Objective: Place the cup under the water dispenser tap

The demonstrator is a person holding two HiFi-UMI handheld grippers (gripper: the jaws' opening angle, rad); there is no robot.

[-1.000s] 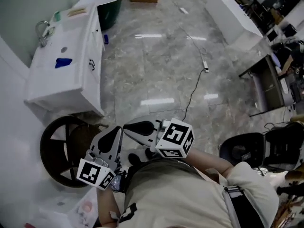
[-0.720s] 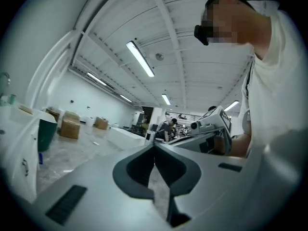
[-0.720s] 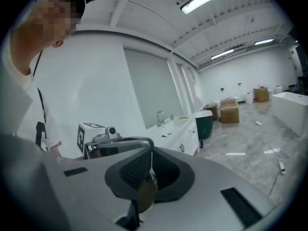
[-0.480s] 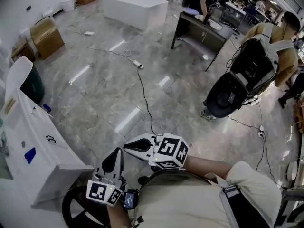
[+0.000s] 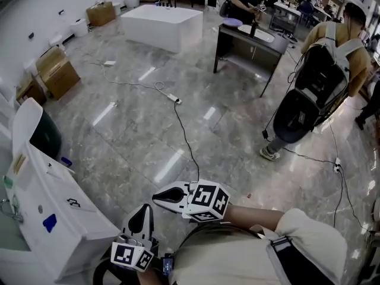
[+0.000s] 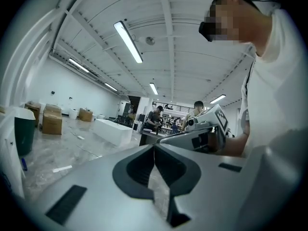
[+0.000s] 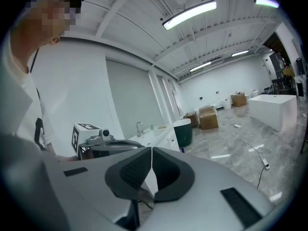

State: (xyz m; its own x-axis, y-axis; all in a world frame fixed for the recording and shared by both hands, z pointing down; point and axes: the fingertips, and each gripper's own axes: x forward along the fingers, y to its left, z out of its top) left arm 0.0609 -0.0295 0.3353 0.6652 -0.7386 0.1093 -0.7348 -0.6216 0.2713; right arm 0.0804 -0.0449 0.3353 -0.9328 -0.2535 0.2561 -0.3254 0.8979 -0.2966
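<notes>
1. Wide marble floor (image 5: 148, 117) ahead, white counter (image 5: 65, 230) at the lower left.
2. Left gripper (image 5: 144, 211) and right gripper (image 5: 159, 198) sit low centre, fingers pressed together on nothing. They're tucked close to the body, probably just being carried.
3. Cup and dispenser: in no view.

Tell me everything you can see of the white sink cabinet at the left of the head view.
The white cabinet stands on the marble floor at the lower left. It is boxy and glossy, with a small dark handle-like mark on its front. Its top holds a basin with a metal faucet, and a small blue object lies on it. A dark green bin with a raised white lid stands at its far end.
</notes>
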